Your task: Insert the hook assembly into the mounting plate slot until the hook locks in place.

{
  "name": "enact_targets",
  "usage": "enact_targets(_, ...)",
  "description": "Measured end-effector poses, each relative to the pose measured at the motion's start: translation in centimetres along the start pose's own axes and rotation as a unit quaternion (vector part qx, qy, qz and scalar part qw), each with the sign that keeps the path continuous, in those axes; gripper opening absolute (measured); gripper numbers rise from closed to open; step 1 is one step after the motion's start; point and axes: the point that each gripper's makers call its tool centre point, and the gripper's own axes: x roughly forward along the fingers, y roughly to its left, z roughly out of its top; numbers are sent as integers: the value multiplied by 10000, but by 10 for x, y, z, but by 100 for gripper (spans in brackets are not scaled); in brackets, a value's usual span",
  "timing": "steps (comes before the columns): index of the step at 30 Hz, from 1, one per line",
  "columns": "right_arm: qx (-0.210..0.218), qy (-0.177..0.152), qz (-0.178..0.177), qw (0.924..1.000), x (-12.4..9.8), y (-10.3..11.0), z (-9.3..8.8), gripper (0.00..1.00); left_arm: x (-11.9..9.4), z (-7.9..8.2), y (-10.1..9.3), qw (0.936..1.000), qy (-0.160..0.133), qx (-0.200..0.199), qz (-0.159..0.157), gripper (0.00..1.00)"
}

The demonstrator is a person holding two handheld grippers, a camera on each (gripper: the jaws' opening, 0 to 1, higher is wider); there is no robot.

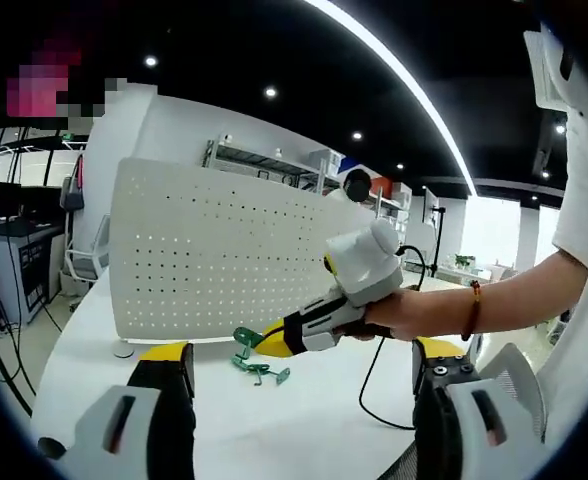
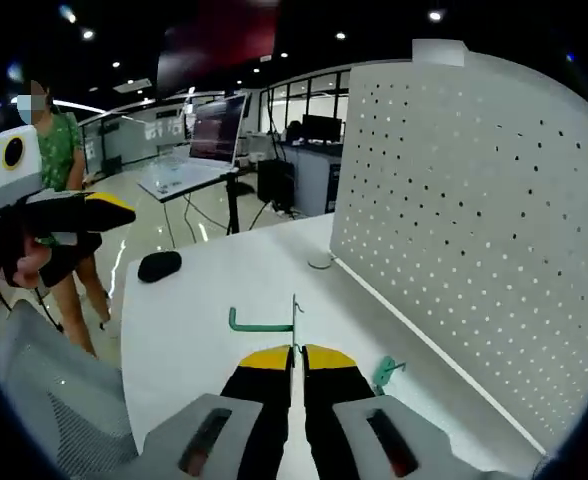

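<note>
In the right gripper view my right gripper (image 2: 296,352) is shut on a green hook (image 2: 259,323) with a thin metal upright, held above the white table (image 2: 189,300). The white perforated mounting plate (image 2: 474,210) stands upright to the right, apart from the hook. Another green hook (image 2: 386,372) lies near the plate's foot. In the left gripper view the plate (image 1: 214,250) stands across the table. The right gripper (image 1: 264,342), held by a hand, carries the green hook (image 1: 246,337) in front of it. Loose green hooks (image 1: 260,370) lie below. My left gripper (image 1: 301,352) is open and holds nothing.
A black cable (image 1: 367,390) runs over the table (image 1: 304,425). A black mouse-like object (image 2: 159,265) lies at the table's far side. A grey mesh chair (image 2: 44,400) is beside the table. A person in green (image 2: 59,150) stands beyond the left gripper (image 2: 74,215).
</note>
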Motion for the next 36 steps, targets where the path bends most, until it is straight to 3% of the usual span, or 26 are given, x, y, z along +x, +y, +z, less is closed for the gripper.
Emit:
enact_targets(16, 227, -608, -76, 9979, -40, 3, 10, 2, 11, 7, -24, 9998, -91, -163, -7, 89)
enact_targets(23, 420, -1016, -83, 9939, -56, 5, 20, 2, 16, 15, -24, 9990, -217, -379, 87, 84)
enact_targets(26, 452, -1036, -115, 9935, -62, 5, 19, 2, 19, 14, -28, 9981, -141, -602, 13, 78)
enact_targets(31, 528, -1221, -123, 9910, -73, 7, 21, 2, 20, 17, -28, 9973, -233, -685, 124, 78)
enact_targets(36, 433, -1368, -149, 9895, -82, 9, 22, 2, 26, 12, -30, 9965, -121, -798, 208, 75)
